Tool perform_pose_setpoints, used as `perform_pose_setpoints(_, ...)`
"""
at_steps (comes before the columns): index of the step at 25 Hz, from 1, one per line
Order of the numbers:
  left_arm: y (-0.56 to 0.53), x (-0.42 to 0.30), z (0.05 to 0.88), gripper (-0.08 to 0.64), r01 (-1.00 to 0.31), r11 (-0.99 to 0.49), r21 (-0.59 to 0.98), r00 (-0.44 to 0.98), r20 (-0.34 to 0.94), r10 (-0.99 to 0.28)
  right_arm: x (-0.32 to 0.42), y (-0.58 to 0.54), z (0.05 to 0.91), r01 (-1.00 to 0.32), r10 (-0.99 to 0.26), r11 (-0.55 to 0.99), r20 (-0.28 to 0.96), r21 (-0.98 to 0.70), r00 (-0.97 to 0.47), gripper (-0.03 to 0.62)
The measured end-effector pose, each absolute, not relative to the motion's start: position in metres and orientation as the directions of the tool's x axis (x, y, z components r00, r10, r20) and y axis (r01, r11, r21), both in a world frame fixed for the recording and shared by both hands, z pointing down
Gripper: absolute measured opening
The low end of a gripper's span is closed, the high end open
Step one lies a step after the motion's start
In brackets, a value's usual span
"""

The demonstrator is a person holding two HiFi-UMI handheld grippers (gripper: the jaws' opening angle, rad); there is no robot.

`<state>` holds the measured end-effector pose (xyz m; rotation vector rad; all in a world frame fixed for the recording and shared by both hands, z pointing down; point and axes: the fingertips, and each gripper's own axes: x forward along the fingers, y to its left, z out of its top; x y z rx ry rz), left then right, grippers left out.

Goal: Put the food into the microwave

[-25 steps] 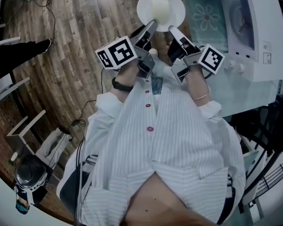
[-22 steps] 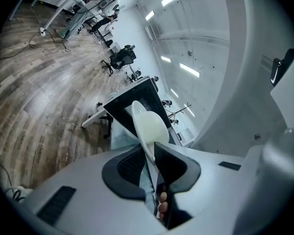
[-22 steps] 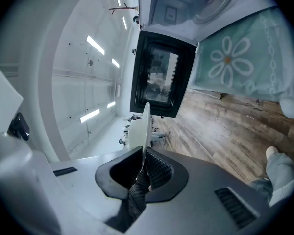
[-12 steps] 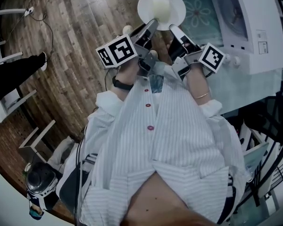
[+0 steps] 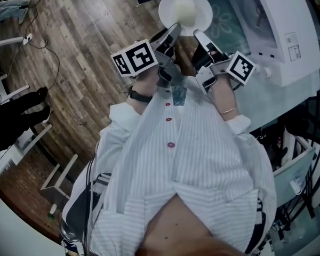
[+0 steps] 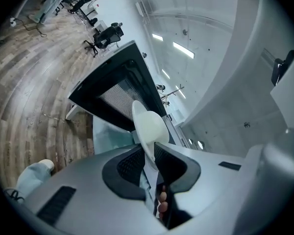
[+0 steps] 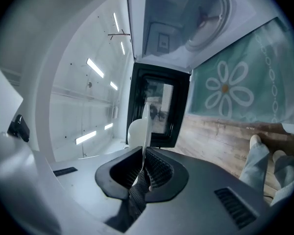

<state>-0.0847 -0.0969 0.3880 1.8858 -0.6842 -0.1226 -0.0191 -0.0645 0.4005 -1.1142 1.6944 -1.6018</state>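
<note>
In the head view a white plate point(image 5: 198, 21) carries a pale block of food point(image 5: 184, 8) and is held out in front of me by both grippers. The left gripper point(image 5: 174, 31) is shut on the plate's near-left rim, the right gripper point(image 5: 197, 34) on its near-right rim. The left gripper view shows the plate point(image 6: 148, 127) edge-on, clamped in the left gripper point(image 6: 148, 153). In the right gripper view the plate point(image 7: 146, 124) sits pinched in the right gripper point(image 7: 143, 155), with the food point(image 7: 135, 132) beside it. The white microwave point(image 5: 274, 28) stands at the right, its dark door point(image 7: 159, 104) open.
A teal flowered cloth point(image 5: 226, 20) covers the table under the microwave. Wooden floor point(image 5: 80, 63) lies to the left, with cables point(image 5: 40, 41), a person in dark clothing point(image 5: 18, 113) and a light stool point(image 5: 58, 175). The microwave cavity shows a round turntable point(image 7: 206, 16).
Both grippers have swung sideways together with the plate still clamped. The microwave front now stands nearer the plate, and the floor and the dark-clothed person have slid down the left side.
</note>
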Motion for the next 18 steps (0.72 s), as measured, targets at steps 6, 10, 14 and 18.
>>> perform_pose_setpoints(6, -0.134, -0.049, 0.389, 0.063, -0.363, -0.318, 0.876, 0.899, 0.24, -0.368, 0.011, -0.092, 0.402, -0.177, -0.923, -0.095, 0.154, -0.98, -0.353, 0.04)
perform_pose_setpoints(10, -0.15, -0.025, 0.388, 0.063, -0.323, -0.361, 0.875, 0.935, 0.237, -0.264, 0.029, -0.101, 0.402, -0.171, -0.957, -0.115, 0.155, -0.979, -0.244, 0.04)
perform_pose_setpoints(14, -0.156, 0.012, 0.392, 0.063, -0.27, -0.39, 0.88, 0.963, 0.24, -0.124, 0.058, -0.099, 0.405, -0.153, -0.98, -0.157, 0.174, -0.976, -0.101, 0.04)
perform_pose_setpoints(18, -0.156, 0.041, 0.394, 0.063, -0.211, -0.417, 0.884, 0.972, 0.235, 0.007, 0.08, -0.094, 0.407, -0.137, -0.982, -0.187, 0.184, -0.973, 0.037, 0.04)
